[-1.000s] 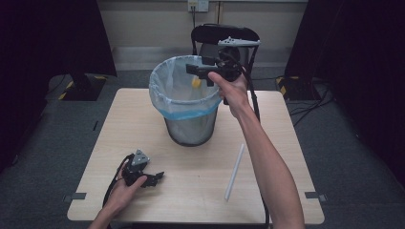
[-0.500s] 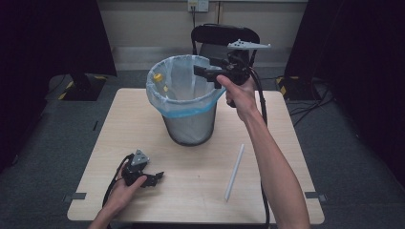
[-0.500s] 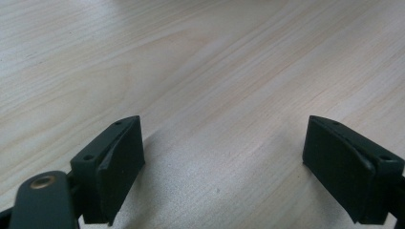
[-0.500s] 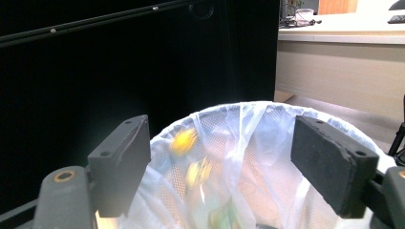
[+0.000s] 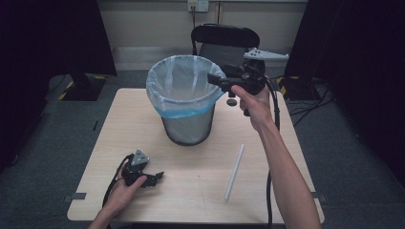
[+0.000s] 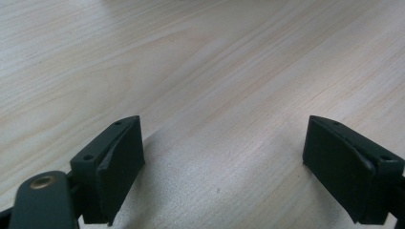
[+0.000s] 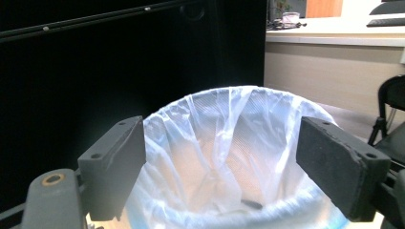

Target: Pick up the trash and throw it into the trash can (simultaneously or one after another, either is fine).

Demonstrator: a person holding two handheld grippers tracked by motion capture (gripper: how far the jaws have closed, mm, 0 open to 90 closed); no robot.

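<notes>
The wire-mesh waste bin [image 5: 187, 102], lined with a pale blue-white plastic bag [image 7: 229, 157] folded over its rim, stands toward the far middle of the wooden counter [image 5: 143, 124]. No brand, label or writing can be read on the bin, the bag or either tool. The right claw [image 5: 213, 78] is held in the air just at the bin's right rim, pointing across the mouth, with its jaws spread wide and nothing between them. The right gripper view looks between those parted jaws down into the liner, where a small dark scrap [image 7: 251, 204] lies near the bottom; from the high view the bag's inside is too pale to make that out. The high view alone gives the layout: a white tube [image 5: 234, 171] lies flat on the counter to the right of the bin and well apart from it, and a black chair [image 5: 225, 37] stands behind the counter. The left claw [image 5: 155, 177] rests on the counter near its front left corner, under the person's hand. The left gripper view shows its jaws wide apart over bare wood grain, gripping nothing.
</notes>
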